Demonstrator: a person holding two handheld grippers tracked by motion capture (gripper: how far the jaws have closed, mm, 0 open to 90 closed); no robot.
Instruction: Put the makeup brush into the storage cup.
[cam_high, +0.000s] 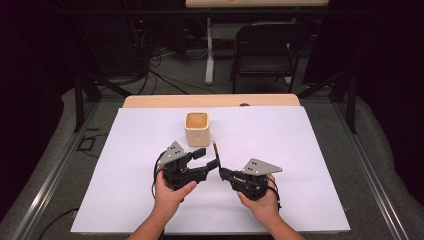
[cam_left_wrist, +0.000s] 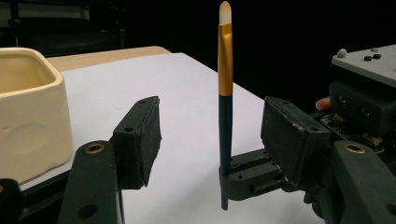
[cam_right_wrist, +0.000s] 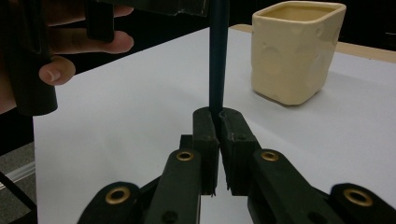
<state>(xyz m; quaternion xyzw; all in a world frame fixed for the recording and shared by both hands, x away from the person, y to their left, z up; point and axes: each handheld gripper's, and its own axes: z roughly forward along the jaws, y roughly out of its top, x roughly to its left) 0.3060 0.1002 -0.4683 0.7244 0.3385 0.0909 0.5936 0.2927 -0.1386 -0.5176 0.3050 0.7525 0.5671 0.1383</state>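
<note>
A paintbrush (cam_high: 216, 152) with a dark handle, gold ferrule and pale tip stands upright near the middle of the white sheet. My right gripper (cam_high: 220, 171) is shut on the lower end of its handle (cam_right_wrist: 218, 60), the jaws pressed together around it (cam_right_wrist: 218, 126). My left gripper (cam_high: 206, 159) comes in from the left and is open. Its two pads stand either side of the brush (cam_left_wrist: 225, 93) without touching it (cam_left_wrist: 217, 135). A cream square cup (cam_high: 196, 127) sits just beyond both grippers, upright, and looks empty.
A white sheet (cam_high: 125, 190) covers most of the wooden table (cam_high: 210, 100), with bare sheet all round the cup. A black folding chair (cam_high: 267, 50) and cables stand on the floor beyond the far edge. Metal frame rails (cam_high: 50, 175) run beside the table.
</note>
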